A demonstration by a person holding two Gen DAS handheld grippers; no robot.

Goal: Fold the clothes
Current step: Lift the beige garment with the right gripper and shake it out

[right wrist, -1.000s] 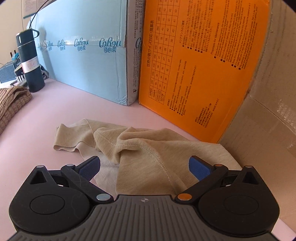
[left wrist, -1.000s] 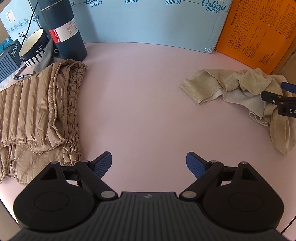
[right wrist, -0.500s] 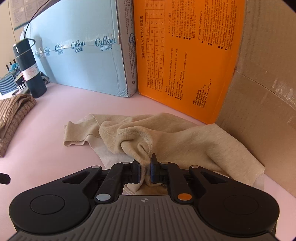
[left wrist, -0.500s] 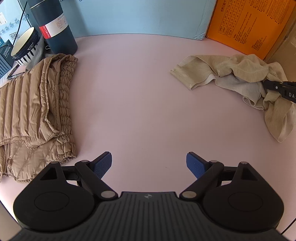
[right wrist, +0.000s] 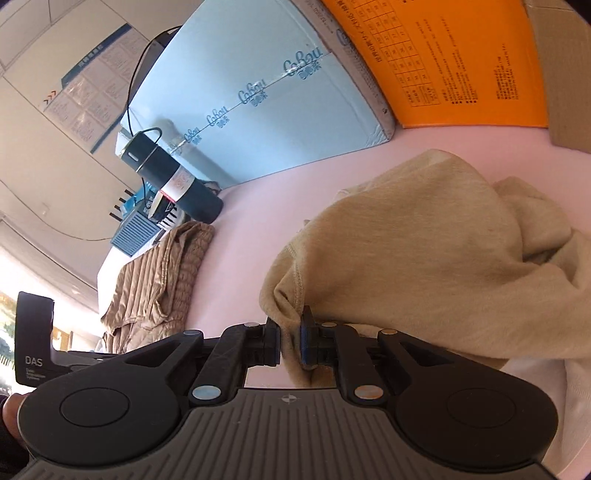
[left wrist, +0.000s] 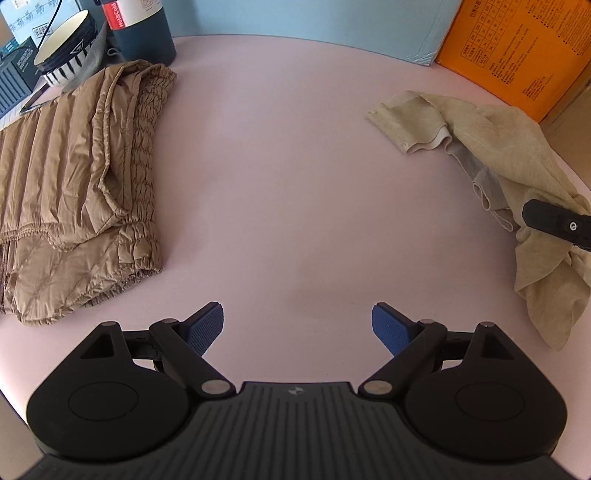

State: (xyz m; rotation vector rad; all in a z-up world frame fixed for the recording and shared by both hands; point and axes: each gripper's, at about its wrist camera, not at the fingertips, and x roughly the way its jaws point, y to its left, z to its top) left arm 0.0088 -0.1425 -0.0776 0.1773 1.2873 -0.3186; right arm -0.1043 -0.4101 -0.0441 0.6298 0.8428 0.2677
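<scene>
A crumpled beige garment [left wrist: 509,147] lies at the right of the pink table [left wrist: 280,177]. My right gripper [right wrist: 290,341] is shut on a fold of this beige garment [right wrist: 424,266], and the cloth hangs up from the table, with the view tilted. In the left wrist view only a black tip of the right gripper [left wrist: 554,221] shows against the cloth. My left gripper [left wrist: 297,325] stands open over bare table, nothing between its blue pads, well left of the garment.
A folded tan quilted garment [left wrist: 74,184] lies at the left. Behind it stand a dark flask [left wrist: 142,29] and a striped bowl [left wrist: 68,44]. A light blue box [right wrist: 258,92], an orange box [left wrist: 517,48] and brown cardboard [right wrist: 569,66] line the back.
My right gripper closed on the beige garment, then lifted and rolled with the cloth in it. The left gripper stayed open and shifted only a little.
</scene>
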